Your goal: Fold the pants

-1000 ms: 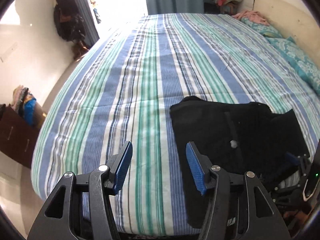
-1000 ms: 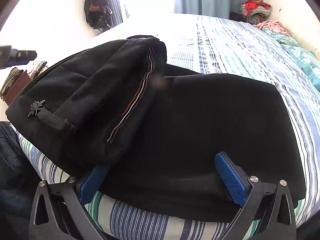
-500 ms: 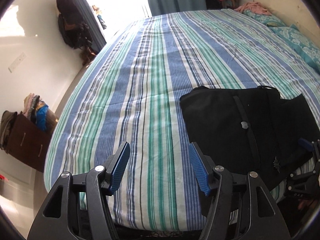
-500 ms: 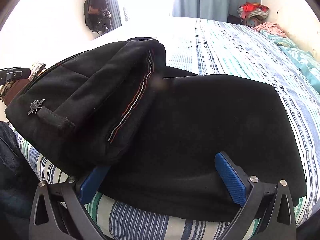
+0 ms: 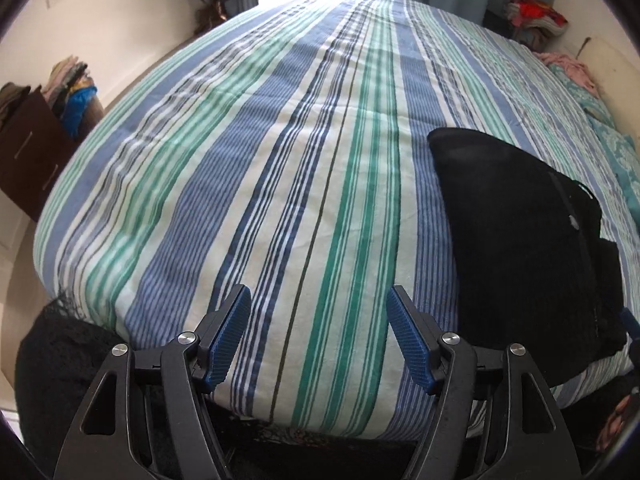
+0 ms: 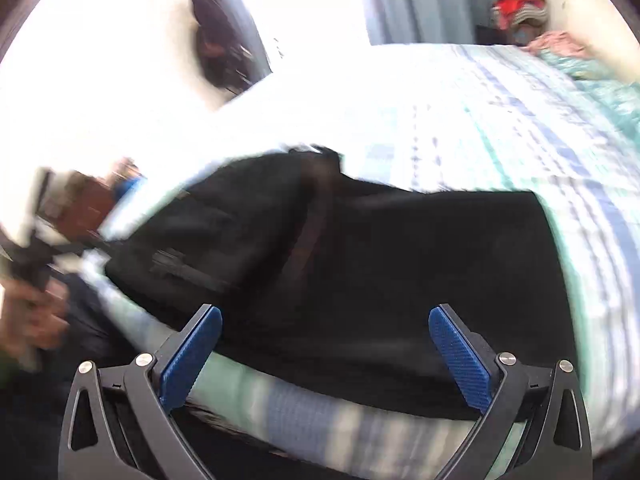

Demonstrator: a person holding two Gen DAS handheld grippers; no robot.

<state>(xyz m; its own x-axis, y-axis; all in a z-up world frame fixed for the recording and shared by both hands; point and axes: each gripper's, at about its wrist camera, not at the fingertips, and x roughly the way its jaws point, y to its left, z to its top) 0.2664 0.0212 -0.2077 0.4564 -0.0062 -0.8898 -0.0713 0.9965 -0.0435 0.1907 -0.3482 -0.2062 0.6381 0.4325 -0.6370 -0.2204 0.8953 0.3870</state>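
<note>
Black pants (image 5: 520, 240) lie folded at near right edge of striped bed (image 5: 280, 160). Left gripper (image 5: 318, 336) level over bare sheet left of them, jaws spread, empty. Right view, blurred: right gripper (image 6: 325, 354) above pants' near edge, jaws wide, holding nothing.

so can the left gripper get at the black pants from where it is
Probably yes. The left gripper is open over bare striped bedspread, and the black pants lie just to its right near the bed edge, with nothing between them.
</note>
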